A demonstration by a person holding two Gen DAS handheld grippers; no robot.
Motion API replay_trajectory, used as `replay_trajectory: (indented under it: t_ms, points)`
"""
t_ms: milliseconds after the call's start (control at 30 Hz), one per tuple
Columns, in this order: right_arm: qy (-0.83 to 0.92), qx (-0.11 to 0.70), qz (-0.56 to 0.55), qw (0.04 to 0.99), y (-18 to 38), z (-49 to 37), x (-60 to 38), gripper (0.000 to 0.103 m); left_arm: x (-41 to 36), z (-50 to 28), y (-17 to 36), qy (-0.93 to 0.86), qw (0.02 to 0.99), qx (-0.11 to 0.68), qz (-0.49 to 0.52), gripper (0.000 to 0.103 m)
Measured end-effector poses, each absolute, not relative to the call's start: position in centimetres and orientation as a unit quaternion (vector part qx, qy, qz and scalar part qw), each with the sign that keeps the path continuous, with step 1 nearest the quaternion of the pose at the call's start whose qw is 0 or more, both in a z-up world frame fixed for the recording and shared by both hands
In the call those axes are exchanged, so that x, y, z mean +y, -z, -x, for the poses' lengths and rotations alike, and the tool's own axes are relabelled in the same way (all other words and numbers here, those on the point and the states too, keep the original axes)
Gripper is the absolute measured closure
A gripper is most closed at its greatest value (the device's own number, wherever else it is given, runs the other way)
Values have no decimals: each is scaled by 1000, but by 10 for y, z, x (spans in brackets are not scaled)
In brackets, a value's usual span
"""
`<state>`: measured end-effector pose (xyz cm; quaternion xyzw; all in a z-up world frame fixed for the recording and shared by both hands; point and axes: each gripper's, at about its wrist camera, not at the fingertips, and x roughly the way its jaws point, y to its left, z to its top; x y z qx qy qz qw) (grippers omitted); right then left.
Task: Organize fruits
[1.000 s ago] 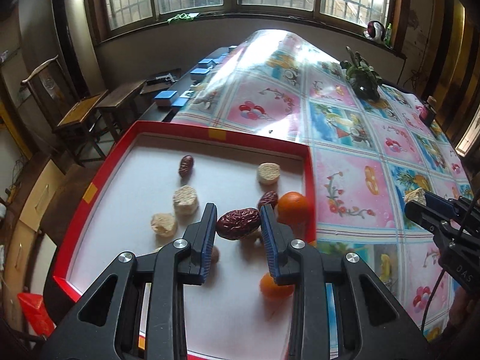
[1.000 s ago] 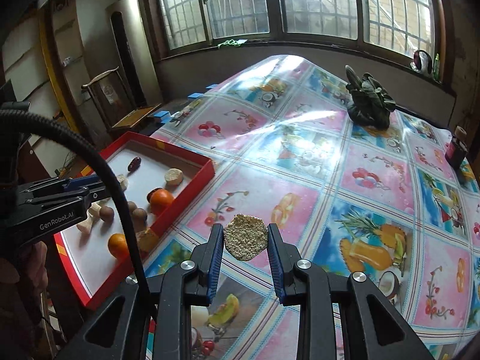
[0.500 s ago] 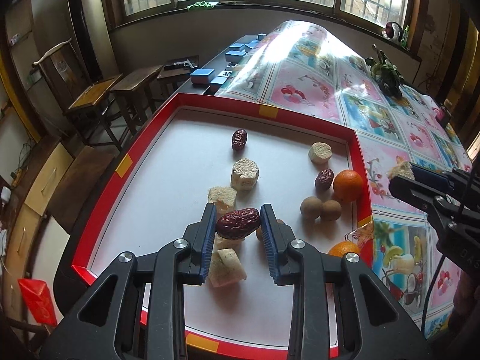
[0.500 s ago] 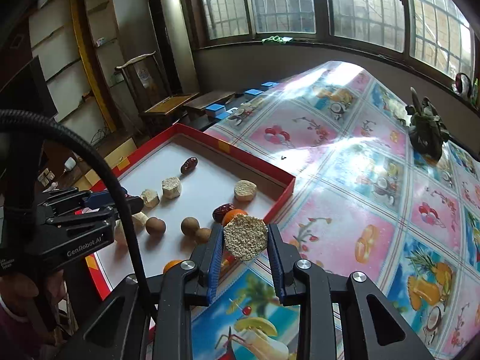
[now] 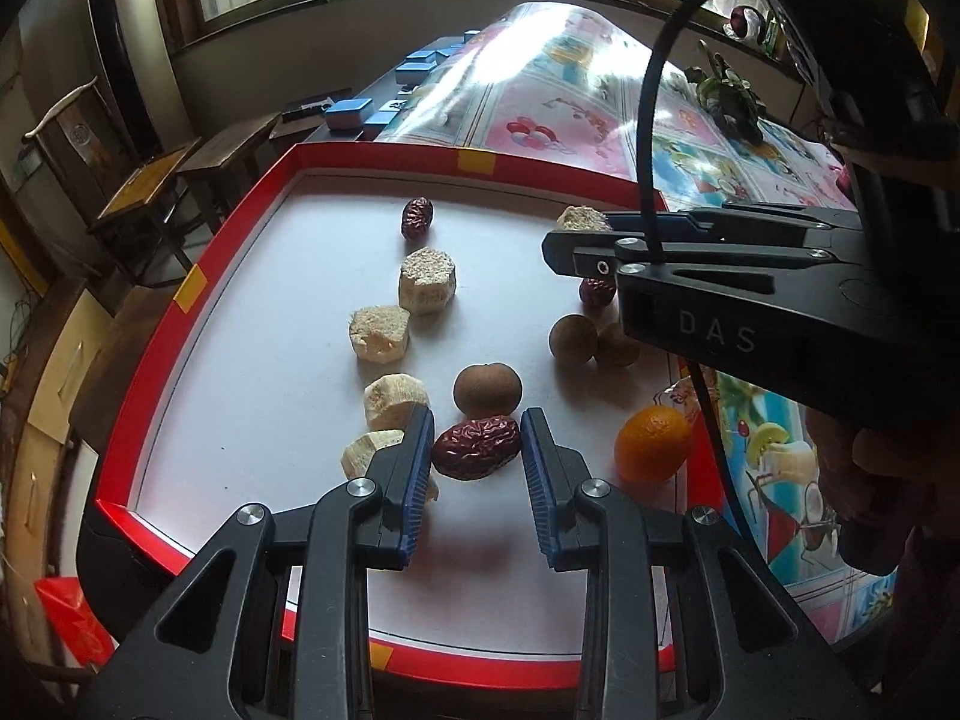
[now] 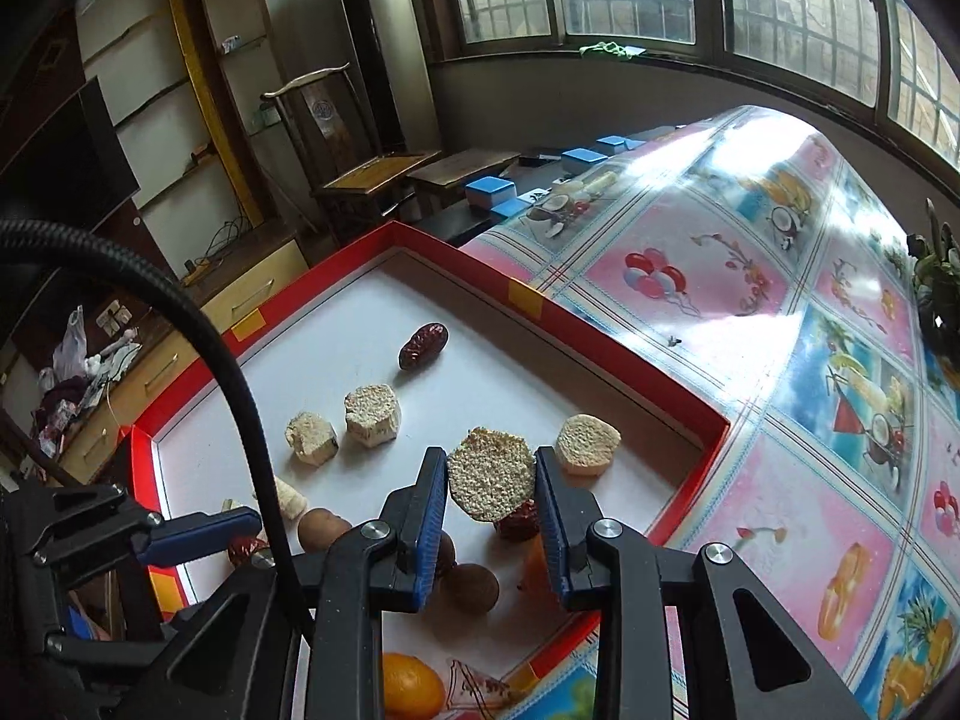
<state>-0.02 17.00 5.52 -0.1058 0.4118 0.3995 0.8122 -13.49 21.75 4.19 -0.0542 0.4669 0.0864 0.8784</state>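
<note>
Both tools are matte black plastic two-finger grippers: the left gripper [image 5: 477, 459] and the right gripper [image 6: 491, 483] each carry ribbed blue pads [image 5: 417, 483] on the inner faces of the fingers. Silver round screw heads [image 5: 362, 486] sit at the finger pivots, behind triangular cut-outs in the frame. The right tool's side bears pale "DAS" lettering [image 5: 717, 333], and a black ribbed cable [image 6: 198, 324] arcs above it.

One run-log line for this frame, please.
left gripper: shut on red date | right gripper: shut on rice cake | both over red tray
</note>
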Motion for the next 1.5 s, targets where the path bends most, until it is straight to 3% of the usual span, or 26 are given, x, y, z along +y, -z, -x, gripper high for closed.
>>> replay_trajectory:
  t_ms: [533,667,767,833,900,1500]
  points:
    - [-390,420,124,810,-34,-15,200,75,213,127,-32,-128,880,453,57,74]
    - [-394,422,113,809,-33,-16,198,65,215,127,-33,-138,882,448,54,73]
    - [-392,416,115,812,-37,-13,195,65,215,128,-34,-147,883,443,52,73]
    - [-390,411,113,816,-42,-10,192,65,216,130,-37,-150,884,440,54,65]
    - [-386,405,109,822,-48,-6,187,64,216,133,-41,-154,889,428,58,30]
    - [-293,353,51,887,-88,32,98,54,215,136,-69,-224,900,369,55,29]
